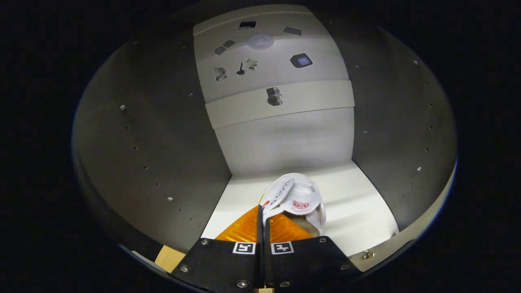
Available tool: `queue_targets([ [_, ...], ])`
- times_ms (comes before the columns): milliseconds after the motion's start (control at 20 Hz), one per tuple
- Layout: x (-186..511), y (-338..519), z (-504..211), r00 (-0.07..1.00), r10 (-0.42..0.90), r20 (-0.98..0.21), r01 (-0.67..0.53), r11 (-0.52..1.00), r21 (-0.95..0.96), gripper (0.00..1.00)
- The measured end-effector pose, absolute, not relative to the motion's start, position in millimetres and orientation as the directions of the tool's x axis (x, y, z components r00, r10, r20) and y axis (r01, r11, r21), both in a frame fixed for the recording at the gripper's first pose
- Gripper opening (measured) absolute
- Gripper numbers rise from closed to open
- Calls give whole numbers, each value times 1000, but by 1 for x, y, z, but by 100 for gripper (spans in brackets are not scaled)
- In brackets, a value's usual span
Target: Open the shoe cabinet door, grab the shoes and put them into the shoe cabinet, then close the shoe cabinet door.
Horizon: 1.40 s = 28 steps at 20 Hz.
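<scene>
Shoe held inside open cabinet.
Gripper (263,215) fingers pressed nearly together, pinching the white shoe (297,199) by its collar (sole side hidden), above the shoe cabinet (358,211) floor.

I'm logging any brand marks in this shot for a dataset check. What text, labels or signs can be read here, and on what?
Nothing can be read.
Red oval logo on the white shoe's tongue: too small and blurred.
Square black-and-white markers on the gripper, whose fingers are closed on the shoe's edge: patterns, not words.
Small stickers on the cabinet back panel: pictures only, no legible text.
</scene>
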<state>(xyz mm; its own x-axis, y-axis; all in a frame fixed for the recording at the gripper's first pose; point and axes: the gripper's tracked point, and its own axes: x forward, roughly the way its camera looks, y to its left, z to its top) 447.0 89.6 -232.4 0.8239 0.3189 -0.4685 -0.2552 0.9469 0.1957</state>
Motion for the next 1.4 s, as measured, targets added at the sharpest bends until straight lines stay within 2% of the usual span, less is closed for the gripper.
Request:
queue_targets([
  [150, 467, 98, -246, 821, 318, -474, -250, 947, 202, 0],
  [350, 462, 108, -265, 809, 299, -506, -246, 954, 170, 2],
  [550, 455, 102, -251, 839, 258, -479, -202, 965, 166, 21],
  [600, 451, 100, -248, 837, 254, -484, -195, 966, 170, 34],
  [1000, 387, 87, -201, 880, 233, -414, -174, 969, 176, 75],
  [1200, 329, 84, -180, 899, 230, -374, -190, 972, 141, 83],
  [1400, 264, 74, -154, 921, 228, -315, -212, 974, 83, 86],
])
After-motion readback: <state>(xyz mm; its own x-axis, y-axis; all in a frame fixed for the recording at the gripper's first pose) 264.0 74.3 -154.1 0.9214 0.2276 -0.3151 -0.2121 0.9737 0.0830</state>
